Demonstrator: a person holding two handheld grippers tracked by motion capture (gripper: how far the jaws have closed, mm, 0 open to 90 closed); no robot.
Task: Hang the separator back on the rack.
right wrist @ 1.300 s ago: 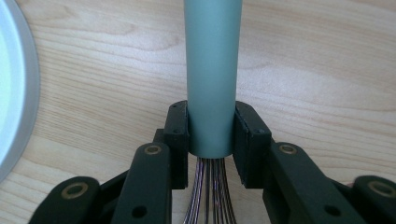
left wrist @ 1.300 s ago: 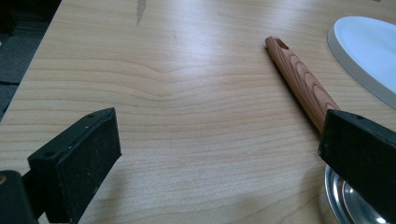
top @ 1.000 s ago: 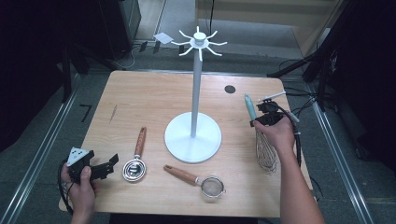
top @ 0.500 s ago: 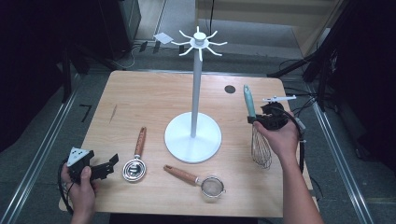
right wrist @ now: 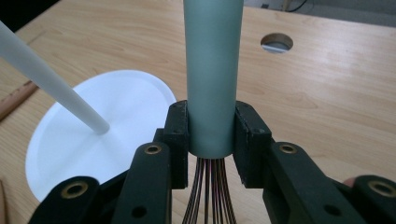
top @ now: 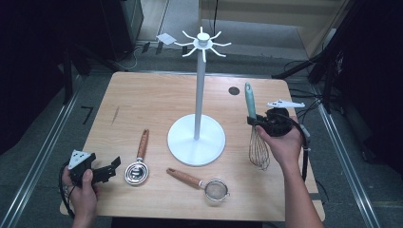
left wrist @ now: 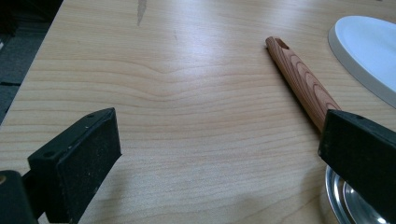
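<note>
My right gripper (top: 256, 122) is shut on the teal handle of a wire whisk (top: 250, 102), lifted to the right of the white hook stand (top: 196, 139). The handle (right wrist: 212, 70) stands upright between the pads, wires (right wrist: 209, 196) hanging below. At the table's near left, my left gripper (top: 113, 167) rests open, nothing between its fingers (left wrist: 77, 161). Just right of it lies a wooden-handled metal measuring cup (top: 138, 166), whose handle (left wrist: 303, 81) runs beside the right jaw. A small wooden-handled strainer (top: 204, 184) lies near the front edge.
The stand's tall pole carries a ring of hooks (top: 203, 42) at its top. A round cable hole (top: 234, 90) sits in the wooden table (top: 152, 99) behind the whisk. Metal rails run along the floor on both sides.
The right gripper has lifted the whisk off the table and tilted its handle upright, drifting slightly toward the stand. The left gripper has not moved.
</note>
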